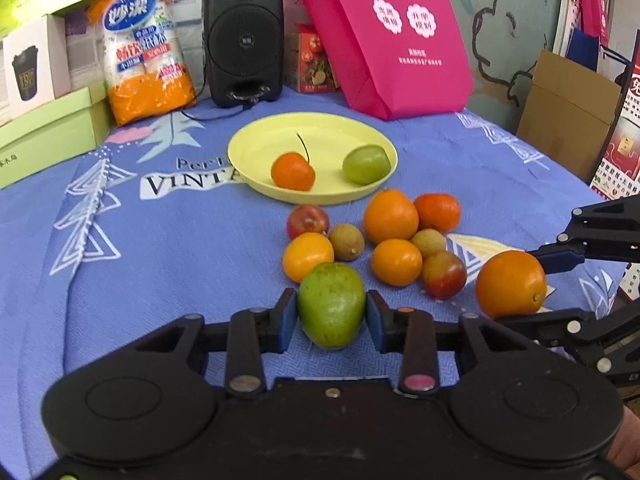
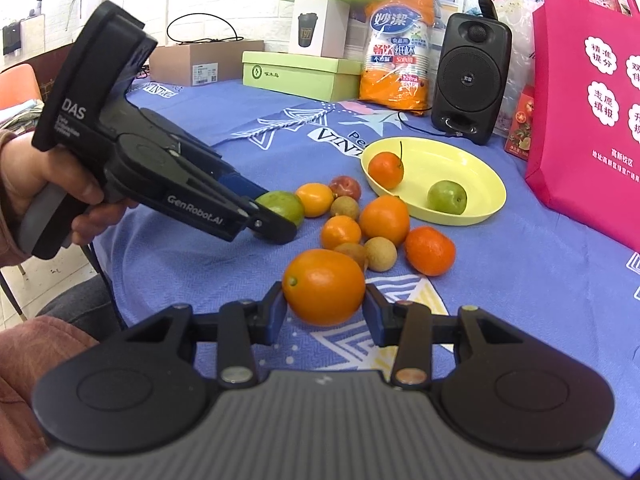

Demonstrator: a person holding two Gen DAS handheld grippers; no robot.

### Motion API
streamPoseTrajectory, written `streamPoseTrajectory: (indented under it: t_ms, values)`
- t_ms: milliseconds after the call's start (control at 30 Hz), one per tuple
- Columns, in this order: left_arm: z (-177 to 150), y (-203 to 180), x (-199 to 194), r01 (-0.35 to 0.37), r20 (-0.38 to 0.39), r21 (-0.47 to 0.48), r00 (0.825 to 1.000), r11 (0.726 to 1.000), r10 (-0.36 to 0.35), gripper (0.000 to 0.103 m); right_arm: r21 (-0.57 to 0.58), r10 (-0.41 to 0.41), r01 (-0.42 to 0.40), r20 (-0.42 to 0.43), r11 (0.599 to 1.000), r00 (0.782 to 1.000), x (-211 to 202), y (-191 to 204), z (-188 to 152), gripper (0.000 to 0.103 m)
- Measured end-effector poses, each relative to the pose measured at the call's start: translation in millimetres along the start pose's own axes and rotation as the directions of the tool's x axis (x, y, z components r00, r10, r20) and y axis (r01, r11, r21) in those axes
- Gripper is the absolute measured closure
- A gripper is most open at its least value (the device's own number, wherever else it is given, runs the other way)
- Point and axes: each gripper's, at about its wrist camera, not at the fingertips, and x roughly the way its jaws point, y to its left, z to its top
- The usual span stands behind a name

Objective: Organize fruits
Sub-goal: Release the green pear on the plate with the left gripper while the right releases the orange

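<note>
Left claw: the left claw sits at the lower centre of the left wrist view, its blue pads pressed against both sides of a green mango; in the right wrist view the same claw reaches in from the left of the frame with the mango at its tip.
Right claw: the right claw grips a large orange at the lower centre of the right wrist view, both pads touching it; in the left wrist view this orange appears at the right edge of the frame.
Plate: a yellow plate lies above the middle of the left wrist view on the blue-clothed worktop; it holds a small orange fruit with a dark stem and a green round fruit, the two apart.
Loose fruit: just below the plate in the frame, a cluster lies on the cloth, with a big orange, a tangerine, two reddish plums, two brown longans and two small yellow-orange fruits, many touching.
Background: across the top of the left wrist view stand a black speaker, an orange bag of paper cups, a pink tote bag and a green box.
</note>
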Motion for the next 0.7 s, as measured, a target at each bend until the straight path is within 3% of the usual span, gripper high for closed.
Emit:
streamPoseTrajectory:
  t_ms: [300, 700]
  values:
    - [46, 20, -6, -0.027, 0.059, 0.014, 0.998, 1.000, 0.026, 0.067, -0.001, -0.027, 0.027, 0.054, 1.000, 0.998, 11, -22, 30, 0.063]
    - [125, 43, 100, -0.088, 0.022, -0.009, 0.996, 0.996, 0.088, 0.067, 0.038, -0.101, 0.101, 0.012, 0.994, 0.995, 95, -59, 81, 0.063]
